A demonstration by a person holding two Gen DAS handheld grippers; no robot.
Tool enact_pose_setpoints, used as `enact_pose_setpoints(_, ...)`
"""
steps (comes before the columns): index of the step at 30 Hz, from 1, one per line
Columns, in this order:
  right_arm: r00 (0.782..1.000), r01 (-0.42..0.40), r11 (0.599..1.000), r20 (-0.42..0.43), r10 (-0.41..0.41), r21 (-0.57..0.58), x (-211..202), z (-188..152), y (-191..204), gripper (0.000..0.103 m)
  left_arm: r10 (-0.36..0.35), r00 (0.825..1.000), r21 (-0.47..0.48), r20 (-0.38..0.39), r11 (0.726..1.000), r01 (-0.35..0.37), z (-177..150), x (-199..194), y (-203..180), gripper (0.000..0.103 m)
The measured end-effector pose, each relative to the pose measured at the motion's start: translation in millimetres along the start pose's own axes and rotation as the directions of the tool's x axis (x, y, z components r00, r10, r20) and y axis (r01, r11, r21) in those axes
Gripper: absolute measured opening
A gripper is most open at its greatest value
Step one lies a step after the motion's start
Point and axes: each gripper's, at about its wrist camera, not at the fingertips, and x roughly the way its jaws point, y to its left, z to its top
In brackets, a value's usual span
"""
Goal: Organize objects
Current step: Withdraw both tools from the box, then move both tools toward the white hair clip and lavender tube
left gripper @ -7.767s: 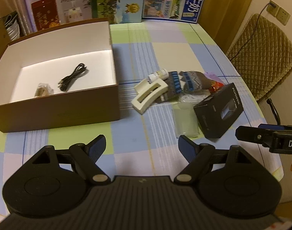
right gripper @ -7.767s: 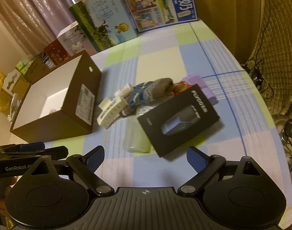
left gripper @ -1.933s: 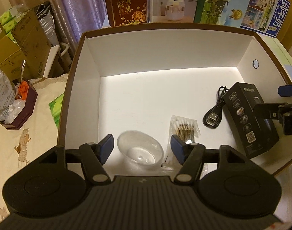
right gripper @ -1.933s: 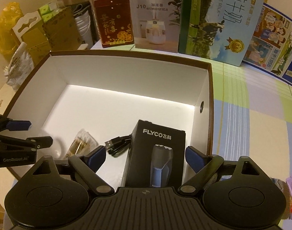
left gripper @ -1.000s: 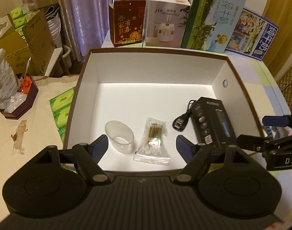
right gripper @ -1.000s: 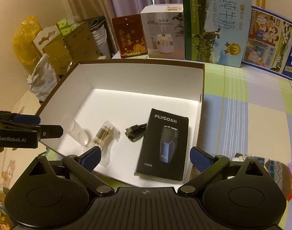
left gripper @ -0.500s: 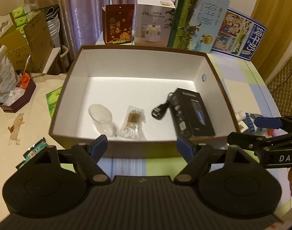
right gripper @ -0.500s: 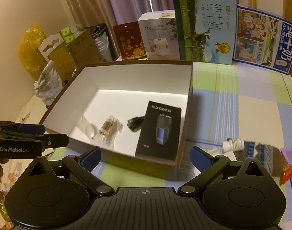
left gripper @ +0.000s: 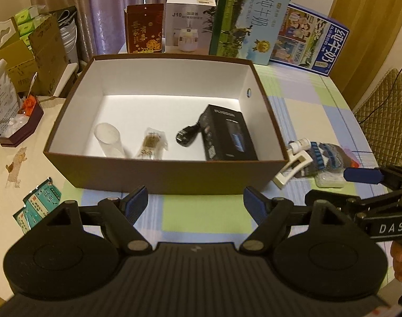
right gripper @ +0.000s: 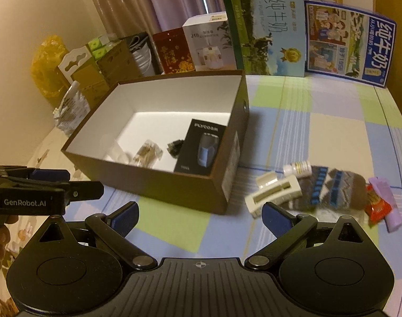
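Note:
A brown open box (left gripper: 161, 177) (right gripper: 174, 185) with a white inside holds a clear plastic cup (left gripper: 108, 138), a bag of cotton swabs (left gripper: 152, 144), a black USB cable (left gripper: 186, 136) and a black FLYCO shaver box (left gripper: 228, 137) (right gripper: 202, 145). Right of the box lie a white hair clip (right gripper: 273, 192), a small white bottle (right gripper: 298, 168), a knitted sock (right gripper: 330, 189) and a red and a purple packet (right gripper: 380, 203). My left gripper (left gripper: 195, 203) is open and empty in front of the box. My right gripper (right gripper: 199, 215) is open and empty near the box's right corner.
Upright cartons (left gripper: 251, 23) stand along the table's back edge. Tissue packs (left gripper: 37, 206) lie at the left of the box. A tray of clutter (left gripper: 18, 121) and cardboard boxes are further left. A quilted chair (left gripper: 386, 116) stands at the right.
Both grippers have pulled back from the box and stayed open. The cup and the shaver box, put in about two seconds ago, lie inside. The loose items on the right have come into view.

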Motion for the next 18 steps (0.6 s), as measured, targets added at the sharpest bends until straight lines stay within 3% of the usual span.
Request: enact_pose_setpoints(18,1.0,0.002,1.0,-0.022,-0.001,0.029,-44.8,-36.2,-59.8,0.097,-0.018,0.999,0.017,-0.027,1.0,0.018,-30.1,-5.6,-75.3,0.077)
